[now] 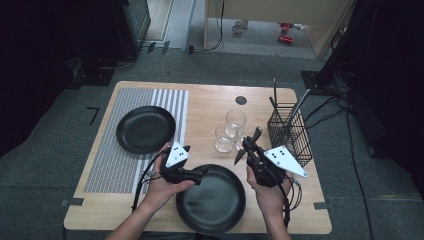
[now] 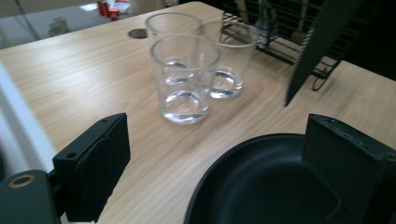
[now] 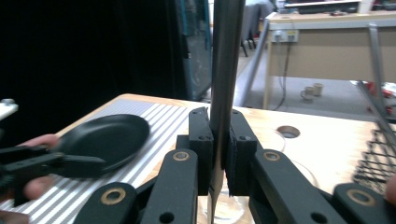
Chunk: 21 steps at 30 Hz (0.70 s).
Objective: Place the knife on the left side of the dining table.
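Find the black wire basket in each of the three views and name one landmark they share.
High view: the wire basket stands near the table's right edge.
Left gripper view: top right, behind the glasses.
Right gripper view: at the right edge, partly cut off.
Shared landmark: the round hole in the tabletop.

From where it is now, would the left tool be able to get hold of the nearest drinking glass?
Probably yes. The left tool is open, and bare table lies between it and the nearest glass. The near black plate sits low beneath one jaw, not in the way.
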Available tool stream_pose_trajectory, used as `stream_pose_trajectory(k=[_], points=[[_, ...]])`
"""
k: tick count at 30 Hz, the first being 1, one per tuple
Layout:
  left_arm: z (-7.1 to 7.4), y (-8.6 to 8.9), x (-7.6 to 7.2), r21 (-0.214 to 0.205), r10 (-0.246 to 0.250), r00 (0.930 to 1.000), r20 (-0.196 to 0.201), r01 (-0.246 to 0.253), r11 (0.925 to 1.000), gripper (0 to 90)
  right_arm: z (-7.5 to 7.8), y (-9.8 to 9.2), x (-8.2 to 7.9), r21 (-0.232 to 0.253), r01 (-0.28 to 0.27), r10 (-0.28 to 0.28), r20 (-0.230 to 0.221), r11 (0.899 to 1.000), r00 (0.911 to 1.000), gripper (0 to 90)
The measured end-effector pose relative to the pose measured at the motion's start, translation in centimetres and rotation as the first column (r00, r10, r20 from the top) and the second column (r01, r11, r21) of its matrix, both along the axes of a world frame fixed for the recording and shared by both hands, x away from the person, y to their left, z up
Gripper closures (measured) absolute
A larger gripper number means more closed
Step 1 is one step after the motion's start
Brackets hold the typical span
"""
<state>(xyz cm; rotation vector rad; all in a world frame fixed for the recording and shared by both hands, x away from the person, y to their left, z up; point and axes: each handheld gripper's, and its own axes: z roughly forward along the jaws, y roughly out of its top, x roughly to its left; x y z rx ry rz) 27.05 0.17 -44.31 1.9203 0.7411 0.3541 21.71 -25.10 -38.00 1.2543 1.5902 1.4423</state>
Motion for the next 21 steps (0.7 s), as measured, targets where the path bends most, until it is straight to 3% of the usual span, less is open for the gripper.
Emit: stream_pose_trajectory(k=[3, 12, 19, 21], points=[[-0.3, -0.6, -0.3, -0.015, -0.042, 0.9991, -0.002, 0.042, 0.9990, 8.2, 0.0, 0.7, -0.1, -0.006, -0.025, 0.025, 0.005, 1.000, 0.9997, 84.3], [-1.3, -2.4, -1.2, -0.003, -0.129, 0.9916, -0.007, 0.129, 0.9917, 8.9, 0.3, 2.3, -0.4, 0.003, -0.079, 0.079, 0.012, 0.997, 0.9968, 84.3], [-1.4, -3.0, -1.5, -0.012, -0.131, 0.9914, -0.005, 0.131, 0.9913, 16.1, 0.4, 3.3, -0.9, 0.019, -0.125, 0.125, 0.014, 0.992, 0.9921, 84.3], [-1.5, -3.1, -1.7, -0.010, -0.126, 0.9920, 0.002, 0.126, 0.9920, 22.2, 0.4, 3.6, -1.1, 0.019, -0.135, 0.135, 0.017, 0.991, 0.9907, 84.2]])
